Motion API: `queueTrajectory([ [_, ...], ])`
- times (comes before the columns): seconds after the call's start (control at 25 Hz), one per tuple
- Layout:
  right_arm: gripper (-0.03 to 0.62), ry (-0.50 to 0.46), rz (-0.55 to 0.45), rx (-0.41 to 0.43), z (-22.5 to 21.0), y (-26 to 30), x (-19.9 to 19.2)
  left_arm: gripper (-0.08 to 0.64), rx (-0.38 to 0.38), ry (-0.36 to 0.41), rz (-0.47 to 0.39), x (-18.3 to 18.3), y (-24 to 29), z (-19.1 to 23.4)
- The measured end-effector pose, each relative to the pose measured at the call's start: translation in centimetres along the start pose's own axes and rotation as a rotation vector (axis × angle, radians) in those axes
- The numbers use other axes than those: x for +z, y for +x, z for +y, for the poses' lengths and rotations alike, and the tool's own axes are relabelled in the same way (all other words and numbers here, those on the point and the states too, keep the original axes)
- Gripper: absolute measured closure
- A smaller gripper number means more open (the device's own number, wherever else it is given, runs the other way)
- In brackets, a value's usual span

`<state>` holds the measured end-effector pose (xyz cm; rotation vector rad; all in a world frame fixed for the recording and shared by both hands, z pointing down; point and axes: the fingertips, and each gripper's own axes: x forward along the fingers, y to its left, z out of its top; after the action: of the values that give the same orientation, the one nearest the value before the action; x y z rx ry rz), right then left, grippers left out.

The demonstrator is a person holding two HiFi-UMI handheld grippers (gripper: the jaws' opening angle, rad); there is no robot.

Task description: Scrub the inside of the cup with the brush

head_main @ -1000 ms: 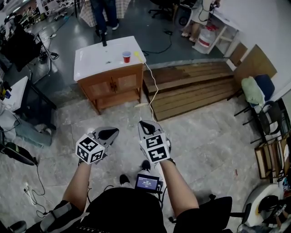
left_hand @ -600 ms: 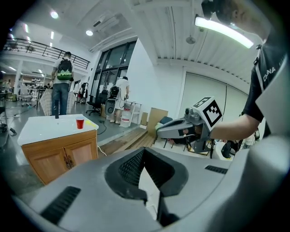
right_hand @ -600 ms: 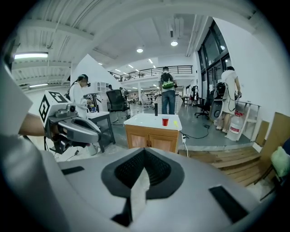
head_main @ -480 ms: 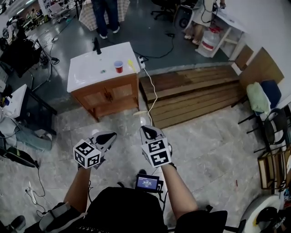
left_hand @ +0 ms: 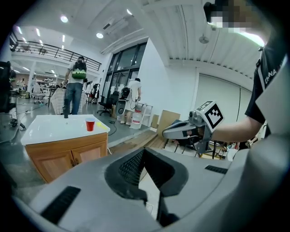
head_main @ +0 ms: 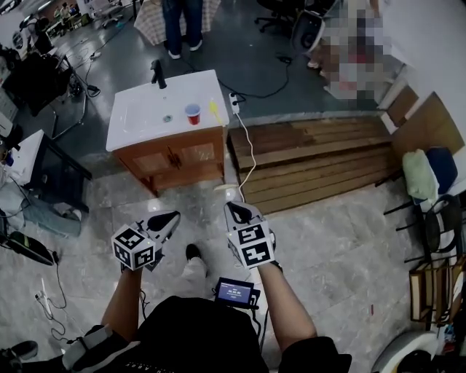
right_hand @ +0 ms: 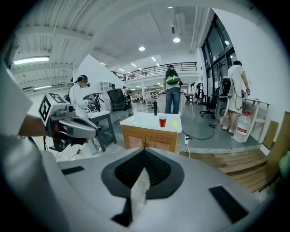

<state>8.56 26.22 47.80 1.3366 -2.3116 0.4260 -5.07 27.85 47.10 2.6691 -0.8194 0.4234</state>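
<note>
A red cup (head_main: pixel 192 114) stands on the white top of a wooden sink cabinet (head_main: pixel 145 116), with a yellow brush (head_main: pixel 215 111) lying just right of it. Both are a few steps ahead of me across the floor. My left gripper (head_main: pixel 172 217) and right gripper (head_main: pixel 232 208) are held side by side at waist height, both shut with nothing between the jaws. In the left gripper view the cup (left_hand: pixel 90 124) and brush (left_hand: pixel 102 126) show far beyond the closed jaws (left_hand: pixel 144 154). The right gripper view shows the cup (right_hand: pixel 162 121) above its closed jaws (right_hand: pixel 144 157).
A black faucet (head_main: pixel 156 73) rises at the cabinet's back edge. A low wooden platform (head_main: pixel 313 149) lies right of the cabinet, with a white cable (head_main: pixel 250 149) trailing over its edge. A person (head_main: pixel 182 22) stands behind the cabinet. A dark desk (head_main: pixel 47 171) is at left, chairs (head_main: pixel 429 182) at right.
The cabinet with cup and brush has slid lower and nearer in the head view. A foot now shows forward between the grippers. Both grippers stay shut and side by side.
</note>
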Motion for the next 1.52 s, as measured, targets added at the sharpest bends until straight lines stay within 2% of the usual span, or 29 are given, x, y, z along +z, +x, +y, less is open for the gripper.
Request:
queueTrajectory([
  [0.2, 0.584, -0.013, 0.021, 0.0, -1.3, 4.2, 2.1, 0.557, -0.008, 0.007, 0.0, 1.0, 2.1, 4.4],
  [0.4, 0.584, -0.016, 0.028, -0.017, -3.0, 8.8, 6.0, 0.557, -0.017, -0.006, -0.019, 3.5, 4.0, 10.1],
  [0.8, 0.584, -0.006, 0.042, -0.056, -4.1, 16.4, 11.2, 0.557, -0.052, -0.011, -0.029, 6.4, 5.6, 19.5],
  [1.24, 0.584, 0.041, 0.07, -0.074, -6.5, 19.7, 11.1, 0.557, -0.113, -0.025, 0.011, 6.0, 9.0, 22.0],
  [1.52, 0.584, 0.038, 0.07, -0.044, -9.3, 22.1, 12.3, 0.557, -0.119, -0.01, 0.033, 7.4, 12.7, 23.1],
])
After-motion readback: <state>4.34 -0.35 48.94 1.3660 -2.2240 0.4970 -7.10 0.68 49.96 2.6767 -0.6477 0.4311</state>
